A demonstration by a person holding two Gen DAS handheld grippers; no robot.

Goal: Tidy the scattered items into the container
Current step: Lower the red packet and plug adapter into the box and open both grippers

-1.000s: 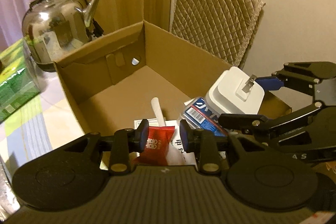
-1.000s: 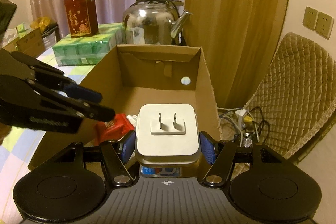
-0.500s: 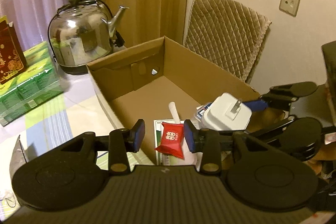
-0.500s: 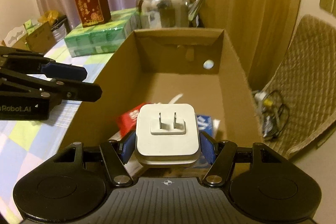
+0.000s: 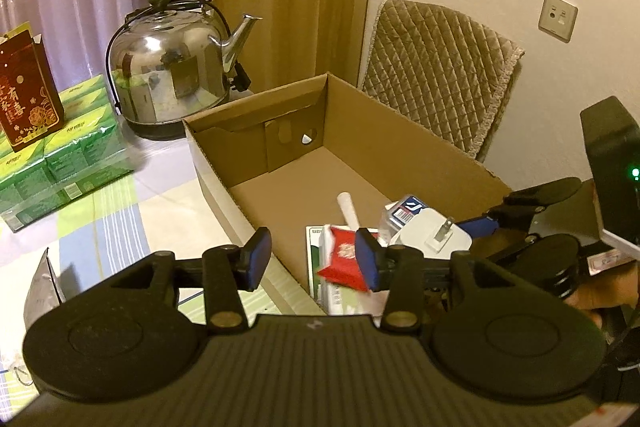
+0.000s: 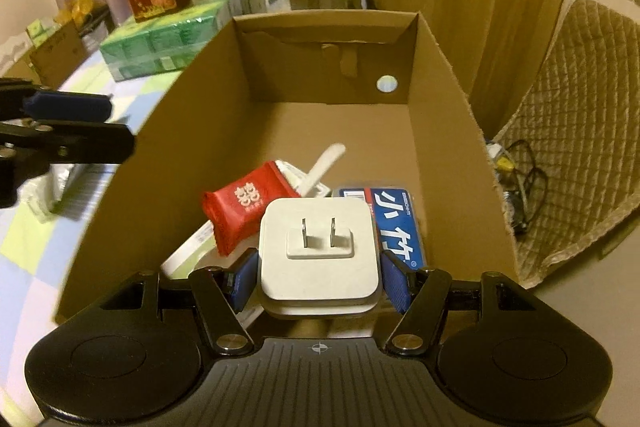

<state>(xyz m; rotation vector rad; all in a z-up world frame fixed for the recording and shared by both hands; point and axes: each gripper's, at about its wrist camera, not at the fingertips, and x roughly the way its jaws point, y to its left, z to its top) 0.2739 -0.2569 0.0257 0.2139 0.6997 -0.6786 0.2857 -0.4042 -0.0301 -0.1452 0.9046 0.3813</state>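
Several items already lie in the open brown cardboard box [image 6: 444,75], lower centre of the right wrist view: a red foil sachet [image 6: 244,211], a blue-and-white printed pack [image 6: 396,223], a white stick [image 6: 324,167]. My left gripper [image 5: 312,259] has just been opening; its jaws stand apart with nothing between them. My right gripper [image 6: 320,271] is clamped on the white square plug adapter [image 6: 320,247], low over the box contents. I judge that releasing it is what remains; the table beyond is only partly visible.

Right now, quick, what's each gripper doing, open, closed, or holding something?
Left gripper: open, jaws just opened, nothing gripped; the red packet lies in the cardboard box.
Right gripper: closed on the white plug adapter.
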